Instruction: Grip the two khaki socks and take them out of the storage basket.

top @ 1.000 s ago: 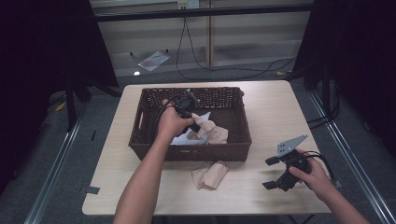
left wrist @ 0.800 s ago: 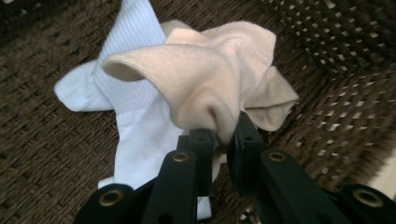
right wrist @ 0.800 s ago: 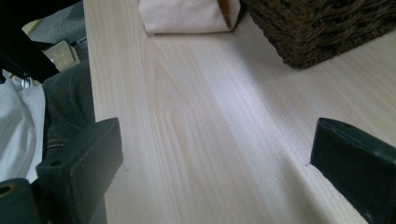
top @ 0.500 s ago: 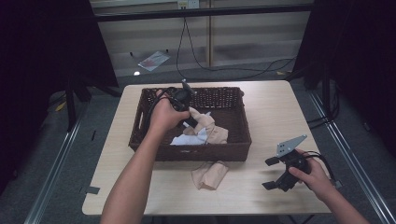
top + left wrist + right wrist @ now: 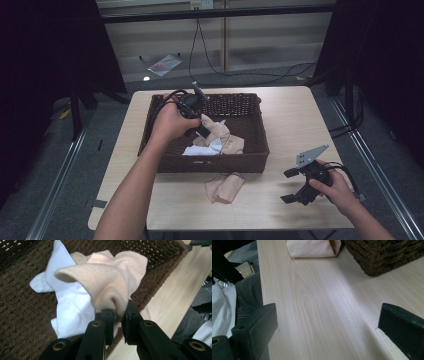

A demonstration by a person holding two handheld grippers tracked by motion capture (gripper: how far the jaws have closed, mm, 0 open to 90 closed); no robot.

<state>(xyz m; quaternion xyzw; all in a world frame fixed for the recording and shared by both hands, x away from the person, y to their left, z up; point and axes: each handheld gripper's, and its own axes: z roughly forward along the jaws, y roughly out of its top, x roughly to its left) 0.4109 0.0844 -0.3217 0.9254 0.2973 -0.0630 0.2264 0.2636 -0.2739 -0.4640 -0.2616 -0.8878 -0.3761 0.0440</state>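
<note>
I've got the left tool point(image 5: 117, 315) pinched tight on a peach sock point(image 5: 112, 282), jaws nearly together w/ a fold of the fabric bunched between the pads. In the high view that left tool point(image 5: 204, 131) sits above the middle of the brown wicker basket point(image 5: 250, 107), and the sock point(image 5: 220, 134) hangs from it toward the basket floor, w/ its loose end apparently touching the pile. Under it lies a white sock point(image 5: 67, 310), flat on the weave; I can't tell whether the two cling together at any spot. The relation that matters for what comes next, as I read it: the drop spot lies toward me and slightly right of the left tool, on the far side of the basket's near wall, where another peach sock point(image 5: 225, 186) already lies on the surface point(image 5: 280, 210) just in front of that wall. So the held sock has to clear the near rim, and its long axis runs roughly down from the jaws, which means the trailing end is the part likely to catch the wall. The right tool point(image 5: 296, 186) rests low on the surface, well apart to the right of the folded sock, jaws spread wide w/ nothing between them; its own view looks along bare wood toward that sock point(image 5: 313, 248) and the basket corner point(image 5: 384, 257). Left hand is the nearer one to both socks; right is closer only to the landed one.
</note>
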